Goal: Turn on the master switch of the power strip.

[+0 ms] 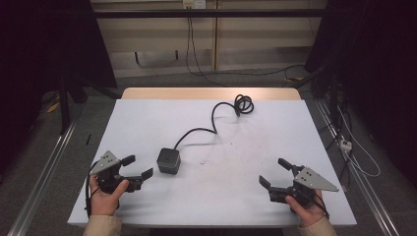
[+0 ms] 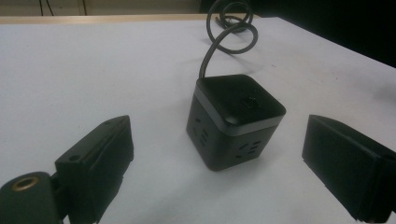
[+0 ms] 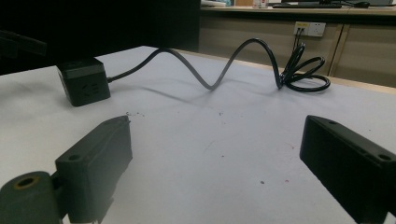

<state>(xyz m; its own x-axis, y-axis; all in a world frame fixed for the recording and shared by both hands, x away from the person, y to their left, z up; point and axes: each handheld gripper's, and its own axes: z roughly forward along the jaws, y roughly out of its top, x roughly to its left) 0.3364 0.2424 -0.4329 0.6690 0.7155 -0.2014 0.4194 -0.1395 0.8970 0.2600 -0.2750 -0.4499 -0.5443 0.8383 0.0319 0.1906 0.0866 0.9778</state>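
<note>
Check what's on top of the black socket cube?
The socket cube has a flat dark top with one small button-like mark and nothing resting on it. Its cable leaves from a side face. The underside sits on the white table, hidden.

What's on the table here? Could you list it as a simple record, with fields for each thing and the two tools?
surface: white table top, faint specks on it
main object: black cube power socket, resting on the table left of centre
cable: black cord runs from the cube toward the far edge, ending in a coil
left tool: held in a hand, jaws apart, pointing at the cube, not touching it
right tool: held in a hand, jaws apart, nothing between them
</note>
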